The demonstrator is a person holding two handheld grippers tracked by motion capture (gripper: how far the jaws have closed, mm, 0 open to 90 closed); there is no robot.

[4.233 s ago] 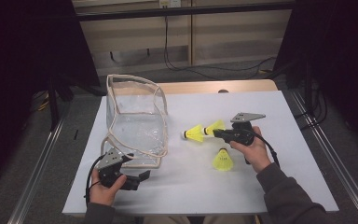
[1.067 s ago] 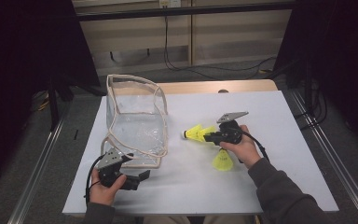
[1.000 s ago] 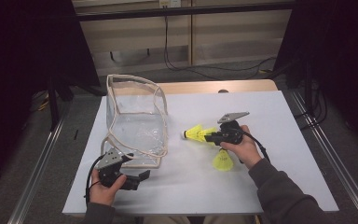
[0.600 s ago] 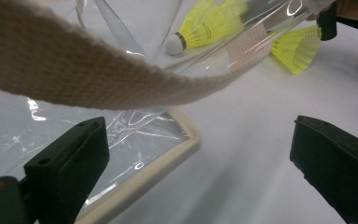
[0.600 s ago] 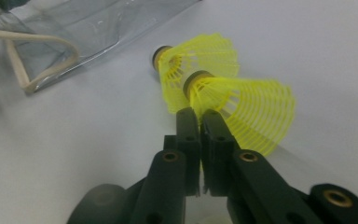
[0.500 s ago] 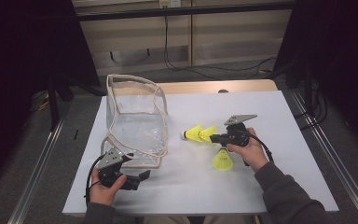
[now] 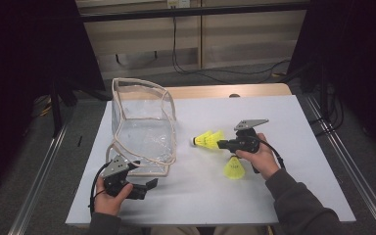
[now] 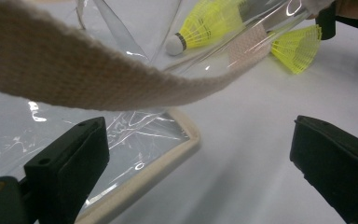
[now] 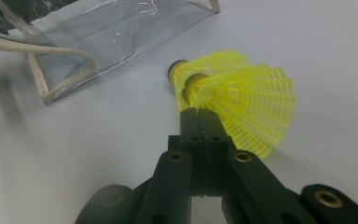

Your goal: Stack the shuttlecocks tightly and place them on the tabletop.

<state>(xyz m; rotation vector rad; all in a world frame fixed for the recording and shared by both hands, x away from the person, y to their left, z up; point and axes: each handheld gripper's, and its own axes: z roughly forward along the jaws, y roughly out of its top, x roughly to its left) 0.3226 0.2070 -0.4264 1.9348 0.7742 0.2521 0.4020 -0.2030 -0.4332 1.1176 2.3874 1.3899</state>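
Your high view is evenly lit from overhead: the white table (image 7: 274, 117) is bright, the surroundings fall to near black, especially the corners. Shadows are soft and short, sitting just under your hands and the clear bag (image 7: 144, 125). The bag's plastic throws small white glints. In your left gripper view the strap (image 8: 74, 70) across the top is close and blurred, and both black jaws are soft-edged; the tabletop looks slightly washed. Your right gripper view is sharper: the yellow shuttlecocks (image 9: 242, 93) are crisp, with a faint shadow beneath, and the near linkage blurs at the bottom.
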